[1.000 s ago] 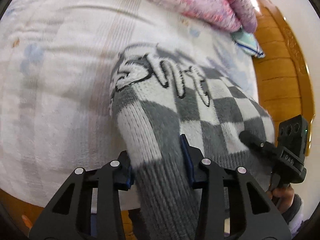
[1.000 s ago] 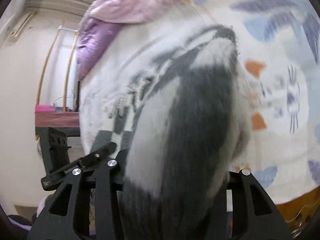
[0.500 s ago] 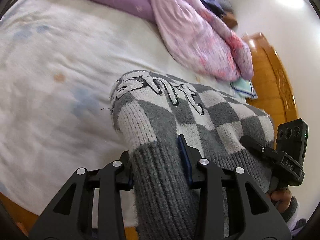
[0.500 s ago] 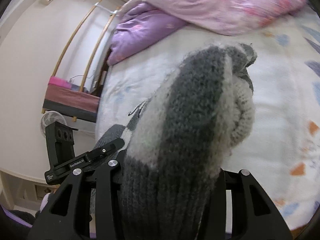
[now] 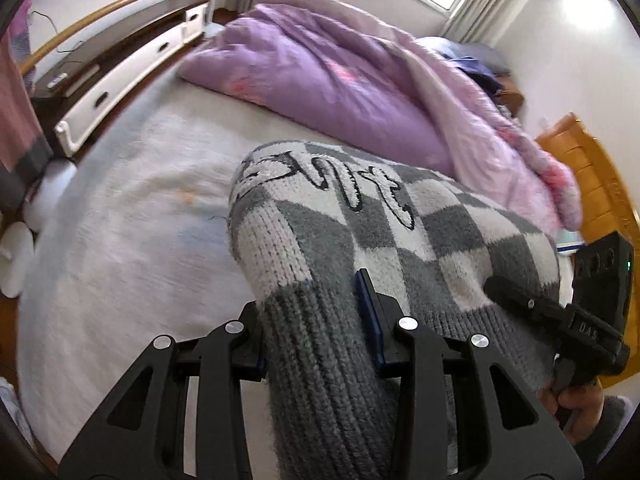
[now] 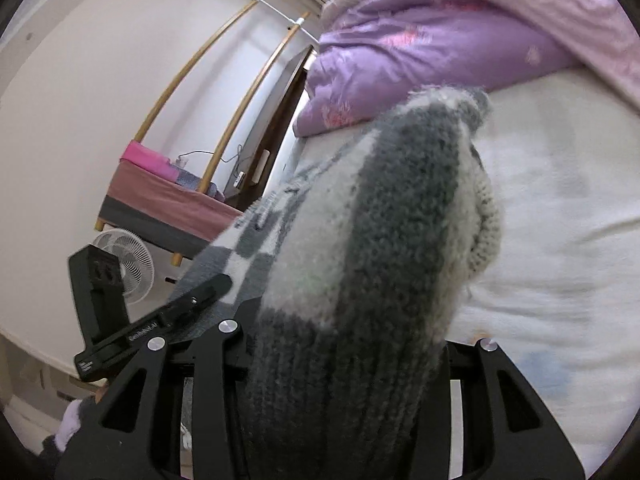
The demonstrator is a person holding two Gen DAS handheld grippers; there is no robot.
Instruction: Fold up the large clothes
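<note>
A grey and white checkered knit sweater (image 5: 400,232) with black-outlined lettering hangs between both grippers above the bed. My left gripper (image 5: 316,320) is shut on its grey ribbed hem. My right gripper (image 6: 344,344) is shut on the same hem; the sweater (image 6: 380,208) bulges over its jaws and hides the fingertips. The right gripper's body also shows in the left wrist view (image 5: 568,320), and the left gripper's body shows in the right wrist view (image 6: 160,320).
A white patterned bed sheet (image 5: 120,248) lies below. A purple and pink duvet (image 5: 340,80) is heaped at the far side. A wooden headboard (image 5: 600,184) is at right. A fan (image 6: 124,264) and clothes rack (image 6: 168,200) stand beside the bed.
Both grippers have lifted and tilted upward with the sweater hem held. The views now take in the duvet, window and wall instead of mostly the sheet.
</note>
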